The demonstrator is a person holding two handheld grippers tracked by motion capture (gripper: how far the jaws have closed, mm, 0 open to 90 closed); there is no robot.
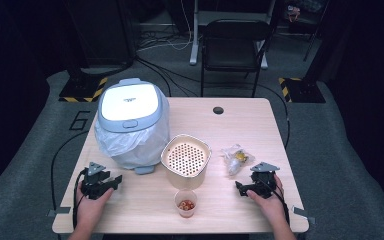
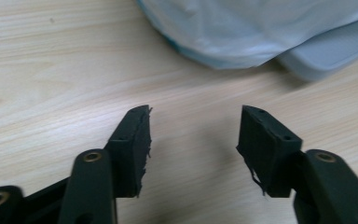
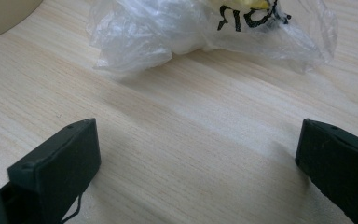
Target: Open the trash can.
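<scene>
A perforated beige basket [image 1: 185, 160] stands at the centre of the wooden table [image 1: 240, 127], just right of the bin. A small cup [image 1: 185, 202] with reddish contents stands near the front edge, below the basket. A round hole [image 1: 218, 110] lies near the table's far edge. Behind the table stands a black chair [image 1: 235, 47]. Cables [image 1: 160, 72] run across the grey floor [image 1: 340, 150].

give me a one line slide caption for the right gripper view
Right gripper, jaws wide open and empty, faces a crumpled clear plastic bag lying on the wooden table.
</scene>
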